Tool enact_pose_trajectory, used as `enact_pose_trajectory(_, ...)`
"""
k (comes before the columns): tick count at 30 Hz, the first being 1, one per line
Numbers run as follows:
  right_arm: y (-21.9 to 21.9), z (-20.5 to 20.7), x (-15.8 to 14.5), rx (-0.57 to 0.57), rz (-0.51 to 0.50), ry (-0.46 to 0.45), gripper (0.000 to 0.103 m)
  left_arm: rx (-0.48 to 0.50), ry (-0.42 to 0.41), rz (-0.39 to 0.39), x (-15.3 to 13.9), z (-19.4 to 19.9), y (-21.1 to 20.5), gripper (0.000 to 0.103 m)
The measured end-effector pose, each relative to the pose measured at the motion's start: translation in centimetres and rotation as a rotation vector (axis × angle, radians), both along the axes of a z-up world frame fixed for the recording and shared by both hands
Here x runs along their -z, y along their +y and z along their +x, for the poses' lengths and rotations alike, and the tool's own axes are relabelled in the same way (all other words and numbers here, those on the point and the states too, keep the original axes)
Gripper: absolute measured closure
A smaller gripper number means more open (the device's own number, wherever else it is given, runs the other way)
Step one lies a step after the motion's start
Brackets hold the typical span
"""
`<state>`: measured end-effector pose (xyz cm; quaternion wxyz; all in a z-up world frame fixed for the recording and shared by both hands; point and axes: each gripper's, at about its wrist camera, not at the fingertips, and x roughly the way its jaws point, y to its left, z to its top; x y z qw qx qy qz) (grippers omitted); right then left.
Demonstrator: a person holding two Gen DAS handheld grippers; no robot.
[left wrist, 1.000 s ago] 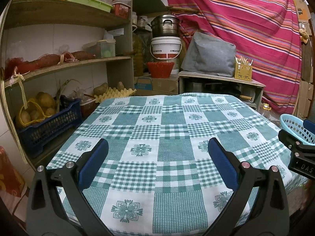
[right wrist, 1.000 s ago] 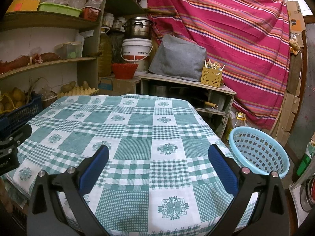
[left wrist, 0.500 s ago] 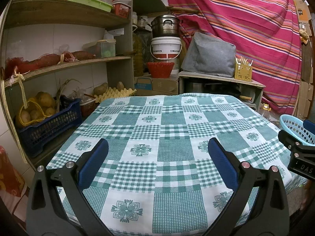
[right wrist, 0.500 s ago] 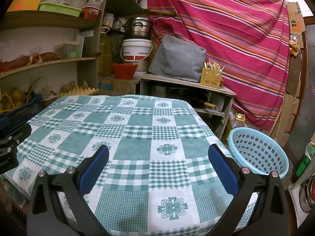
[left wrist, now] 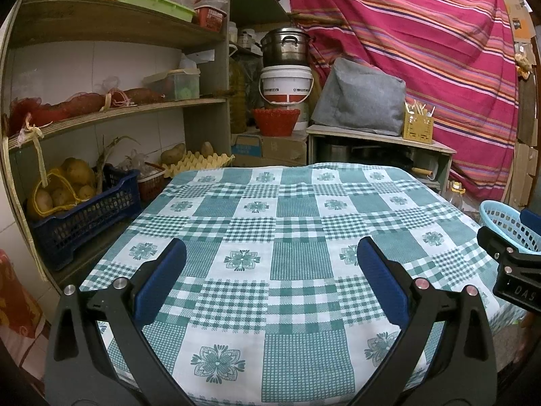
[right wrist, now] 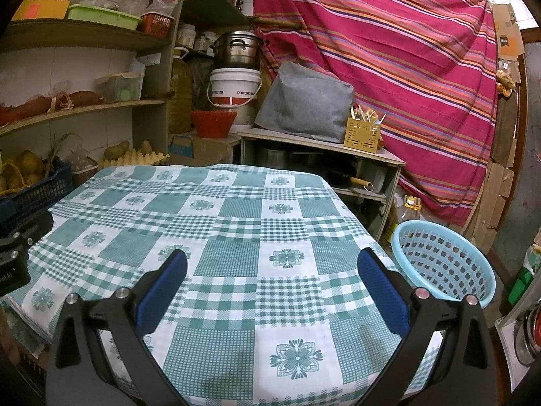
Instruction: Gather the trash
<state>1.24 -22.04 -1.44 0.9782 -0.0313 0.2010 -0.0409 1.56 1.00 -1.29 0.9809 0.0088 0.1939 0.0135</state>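
Observation:
A table with a green and white checked cloth (left wrist: 287, 223) fills both views; it also shows in the right wrist view (right wrist: 236, 223). No trash shows on it. My left gripper (left wrist: 270, 253) is open and empty above the near part of the cloth. My right gripper (right wrist: 272, 257) is open and empty above the near right part. A light blue plastic basket (right wrist: 443, 264) stands on the floor right of the table; its rim also shows in the left wrist view (left wrist: 500, 216). The right gripper's body (left wrist: 514, 270) shows at the right edge of the left wrist view.
Wooden shelves (left wrist: 111, 111) line the left wall, with a blue crate of potatoes (left wrist: 81, 213) beside the table. Behind the table stand a low cabinet (right wrist: 324, 145), a white bucket (right wrist: 235, 88) under a steel pot, a red basket, and a striped curtain (right wrist: 405, 67).
Both grippers stay open and almost still; the right wrist view has shifted very slightly.

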Motion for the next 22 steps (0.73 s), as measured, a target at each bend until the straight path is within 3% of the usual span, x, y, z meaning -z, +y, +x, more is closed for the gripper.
enact_pose_trajectory(22,-0.14,0.1,-0.21,-0.001,-0.003,-0.005,0.005,-0.002,-0.007,-0.004,-0.61,-0.03,-0.17,0.005)
